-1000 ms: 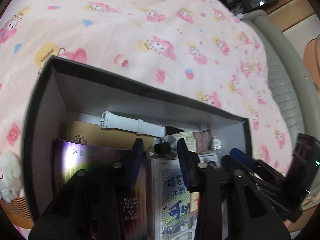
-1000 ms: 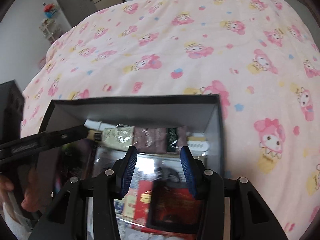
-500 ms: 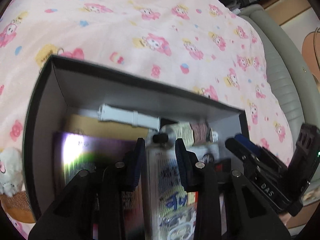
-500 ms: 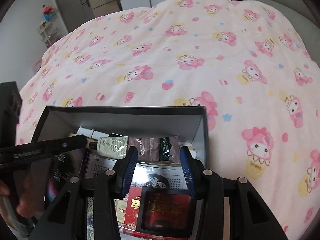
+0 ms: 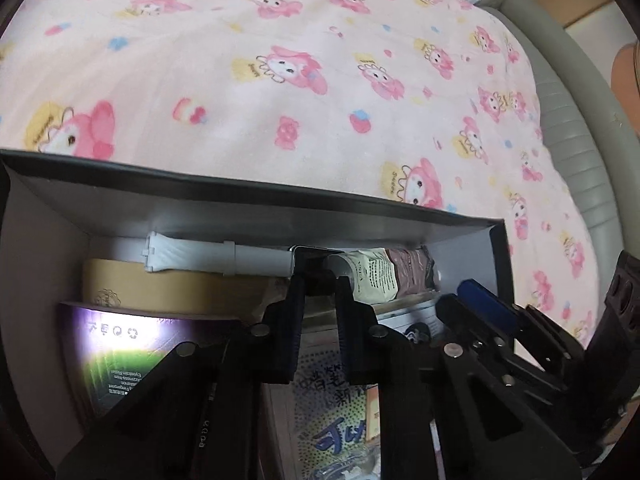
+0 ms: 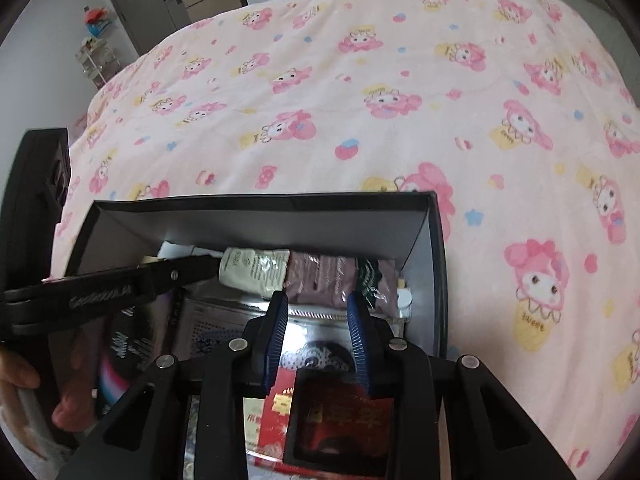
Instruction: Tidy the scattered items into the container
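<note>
Left claw (image 5: 320,282): inside the black box (image 5: 280,208), jaws closing on a small dark object (image 5: 316,264) beside the white strap (image 5: 208,258).
Right claw (image 6: 318,302): jaws closing, nothing between them, above sachets (image 6: 320,276).
Box: on the pink bedspread (image 6: 360,120).

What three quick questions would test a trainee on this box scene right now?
1. True or false: the white watch strap lies outside the black box.
2. What lies directly beside the brown sachet? A) cream sachet B) spoon C) mug
3. What colour are the pads of the right hand-held gripper?

Key: 1 false, it lies inside along the far wall; 2 A; 3 blue.
</note>
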Motion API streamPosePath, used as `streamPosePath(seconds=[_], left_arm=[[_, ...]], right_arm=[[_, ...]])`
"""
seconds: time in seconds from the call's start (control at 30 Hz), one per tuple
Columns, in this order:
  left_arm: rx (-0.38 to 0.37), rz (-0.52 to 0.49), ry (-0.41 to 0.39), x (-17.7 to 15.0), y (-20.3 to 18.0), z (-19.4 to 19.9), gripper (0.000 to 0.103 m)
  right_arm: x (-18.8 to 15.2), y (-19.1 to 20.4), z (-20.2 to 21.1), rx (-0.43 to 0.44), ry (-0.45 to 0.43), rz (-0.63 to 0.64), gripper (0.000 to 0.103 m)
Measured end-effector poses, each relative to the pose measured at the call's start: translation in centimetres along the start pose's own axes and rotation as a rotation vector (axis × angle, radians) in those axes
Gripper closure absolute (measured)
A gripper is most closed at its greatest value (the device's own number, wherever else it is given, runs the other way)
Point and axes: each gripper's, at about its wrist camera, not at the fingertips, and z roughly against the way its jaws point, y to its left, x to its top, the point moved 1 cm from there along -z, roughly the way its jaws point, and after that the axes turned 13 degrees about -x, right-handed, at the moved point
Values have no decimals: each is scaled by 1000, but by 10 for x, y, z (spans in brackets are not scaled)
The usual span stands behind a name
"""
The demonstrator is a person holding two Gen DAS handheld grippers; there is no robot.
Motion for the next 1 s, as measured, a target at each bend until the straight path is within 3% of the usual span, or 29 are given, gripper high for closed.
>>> streamPosePath(seconds=[0.13, 0.23, 0.43, 0.53, 0.7, 0.8, 1.0], left_arm=[[-14, 26, -62, 3, 4, 14, 90], [22, 32, -44, 6, 3, 3, 90], [37, -25, -34, 9, -15, -12, 90], [-21, -6, -46, 6, -10, -4, 89], [-35, -17, -58, 2, -10, 6, 89], [-22, -22, -26, 2, -9, -6, 89], [-7, -47, -53, -3, -12, -4, 89]], right_arm=[[2, 7, 4, 52, -23, 10, 76], [5, 13, 6, 29, -44, 31, 76], [6, 14, -9, 61, 25, 4, 76], [7, 7, -11, 91, 33, -28, 76], [4, 8, -22, 149, 87, -35, 76], [5, 9, -25, 144, 93, -44, 76], [2, 13, -36, 158, 143, -36, 76]])
